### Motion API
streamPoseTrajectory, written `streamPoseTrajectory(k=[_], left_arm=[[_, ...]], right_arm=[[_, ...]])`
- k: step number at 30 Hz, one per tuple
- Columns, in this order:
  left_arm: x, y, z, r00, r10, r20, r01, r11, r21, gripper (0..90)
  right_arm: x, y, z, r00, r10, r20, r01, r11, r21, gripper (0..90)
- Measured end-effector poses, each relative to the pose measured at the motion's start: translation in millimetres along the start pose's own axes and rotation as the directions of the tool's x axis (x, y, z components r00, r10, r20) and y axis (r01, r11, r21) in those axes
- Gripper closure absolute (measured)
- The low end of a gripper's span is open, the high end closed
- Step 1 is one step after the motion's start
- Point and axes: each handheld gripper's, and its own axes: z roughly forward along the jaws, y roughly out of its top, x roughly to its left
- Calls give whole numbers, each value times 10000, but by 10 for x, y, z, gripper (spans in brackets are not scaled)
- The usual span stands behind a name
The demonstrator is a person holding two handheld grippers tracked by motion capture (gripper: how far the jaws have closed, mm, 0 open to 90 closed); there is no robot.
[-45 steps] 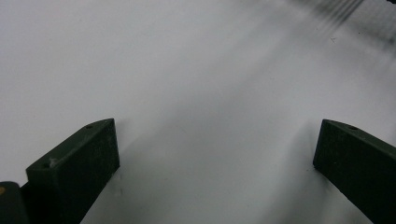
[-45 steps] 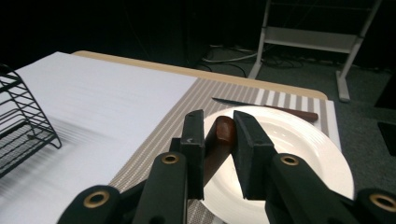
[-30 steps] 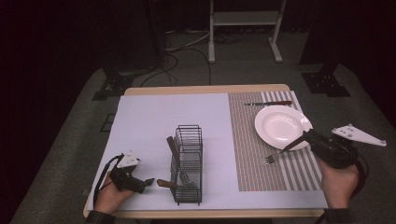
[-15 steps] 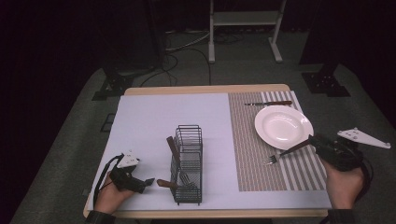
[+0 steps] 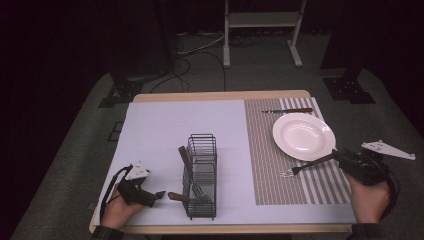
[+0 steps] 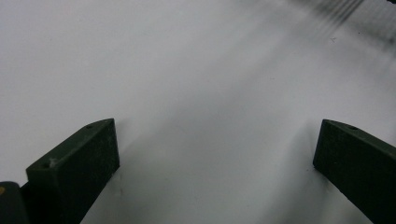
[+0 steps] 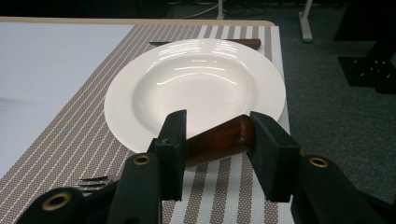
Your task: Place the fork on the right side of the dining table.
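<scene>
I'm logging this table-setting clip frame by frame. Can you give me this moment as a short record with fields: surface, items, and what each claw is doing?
surface: table under a white sheet, with a striped placemat on the right
plate: white plate on the placemat
knife: knife lying beyond the plate
rack: black wire rack on the sheet, wooden-handled utensils in it
fork: fork with a wooden handle, tines over the placemat
right claw: right claw shut on the fork's handle
left claw: left claw open, low over the sheet beside the rack

Wire caddy [image 5: 202, 175] left of striped placemat [image 5: 280, 165]; plate [image 5: 304, 135] on it, knife [image 5: 287, 110] behind
</scene>
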Motion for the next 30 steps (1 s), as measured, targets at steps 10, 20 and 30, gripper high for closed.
streamPoseTrajectory(k=[10, 20, 30], left_arm=[[1, 0, -1, 10000, 12, 0, -12, 10000, 6, 0], [0, 0, -1, 10000, 14, -1, -14, 10000, 7, 0], [1, 0, -1, 10000, 17, 0, -17, 10000, 11, 0]], right_arm=[[-40, -65, 49, 9998, 86, 170, -92, 9994, 341, 534], [-101, -126, 130, 9990, 284, 343, -311, 9963, 804, 476], [-150, -185, 219, 9984, 374, 432, -426, 9911, 1264, 410]])
